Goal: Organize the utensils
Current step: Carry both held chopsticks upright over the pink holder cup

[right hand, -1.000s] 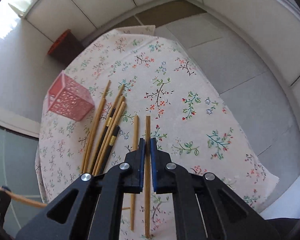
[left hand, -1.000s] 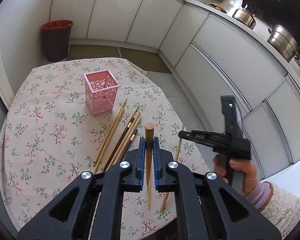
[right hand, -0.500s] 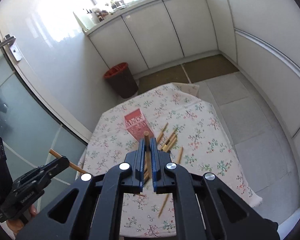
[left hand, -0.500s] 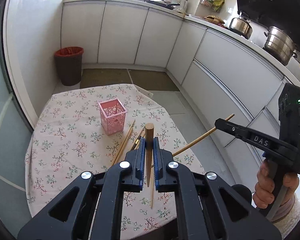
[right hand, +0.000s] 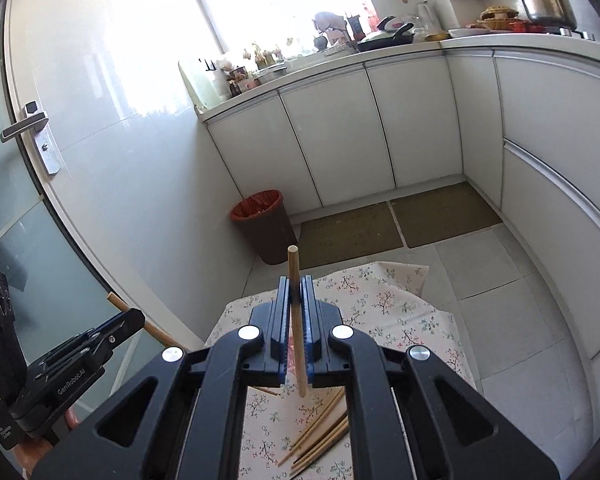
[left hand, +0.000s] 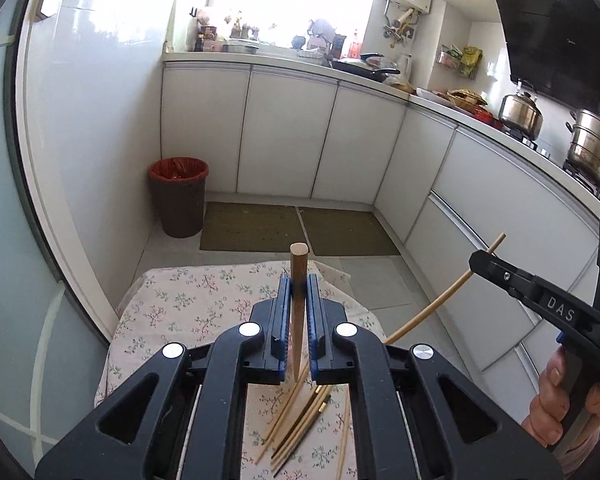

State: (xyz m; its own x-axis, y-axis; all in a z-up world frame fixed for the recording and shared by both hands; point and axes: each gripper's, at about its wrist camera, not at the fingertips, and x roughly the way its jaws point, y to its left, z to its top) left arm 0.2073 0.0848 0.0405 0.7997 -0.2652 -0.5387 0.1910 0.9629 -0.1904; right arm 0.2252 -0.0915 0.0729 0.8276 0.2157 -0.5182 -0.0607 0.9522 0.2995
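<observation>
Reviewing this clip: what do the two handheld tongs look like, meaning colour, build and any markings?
Both are black plastic with angular, cut-out arms, silver round screws and blue ribbed pads. The left tongs show "GenRobot.AI" lettering on the side in the right wrist view; the right tongs show "DAS" in the left wrist view. Each has a black pistol-style handle. No cables or sleeves are visible.

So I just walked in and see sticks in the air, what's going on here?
A person is sorting chopsticks with a handheld tool in each hand. The left tool is shut on one chopstick, and the right tool is shut on another chopstick. Both are held above the floral-cloth table, where more loose chopsticks lie. No holder is in view.
</observation>
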